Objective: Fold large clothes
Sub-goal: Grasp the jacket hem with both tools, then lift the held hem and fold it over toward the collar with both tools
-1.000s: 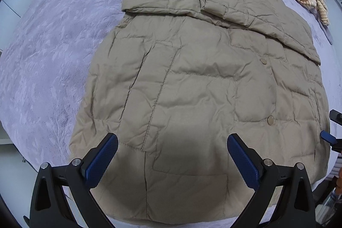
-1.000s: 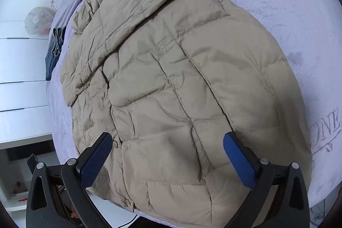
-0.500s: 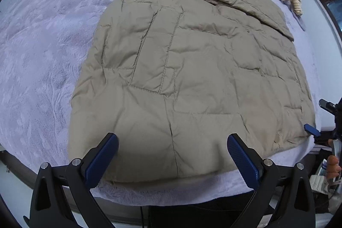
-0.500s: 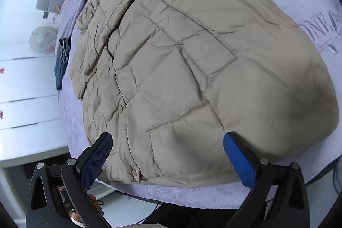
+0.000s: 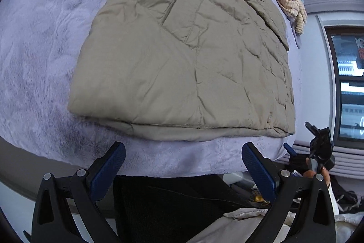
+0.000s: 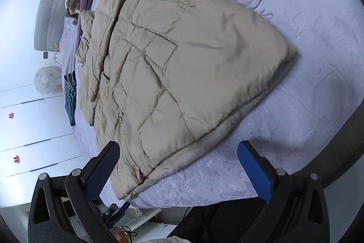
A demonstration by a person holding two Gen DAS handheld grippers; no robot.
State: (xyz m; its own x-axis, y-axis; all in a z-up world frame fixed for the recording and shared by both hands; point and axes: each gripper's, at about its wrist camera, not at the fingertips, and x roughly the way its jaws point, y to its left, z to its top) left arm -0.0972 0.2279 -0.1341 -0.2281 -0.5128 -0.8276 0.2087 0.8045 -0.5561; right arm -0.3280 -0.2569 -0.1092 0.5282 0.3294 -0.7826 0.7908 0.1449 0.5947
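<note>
A beige quilted puffer coat is laid flat on a lavender plush bed cover, its hem at the near edge of the bed and its collar end toward 12 o'clock, close to a heap of striped knitwear. Both tools are held off the bed, just short of the hem: the left gripper and the right gripper are each seen with jaws spread wide and nothing between them. The coat is judged to be soft, bulky and fairly light, with springy padding that will resist a crisp crease and a smooth shell that may slip in a shallow pinch. A grasp is best taken at the two hem corners, at roughly 7 and 5 o'clock in the left view, where both layers can be caught together, biting deep past the seam. Folded jeans are seen at 9 o'clock in the right view.
</note>
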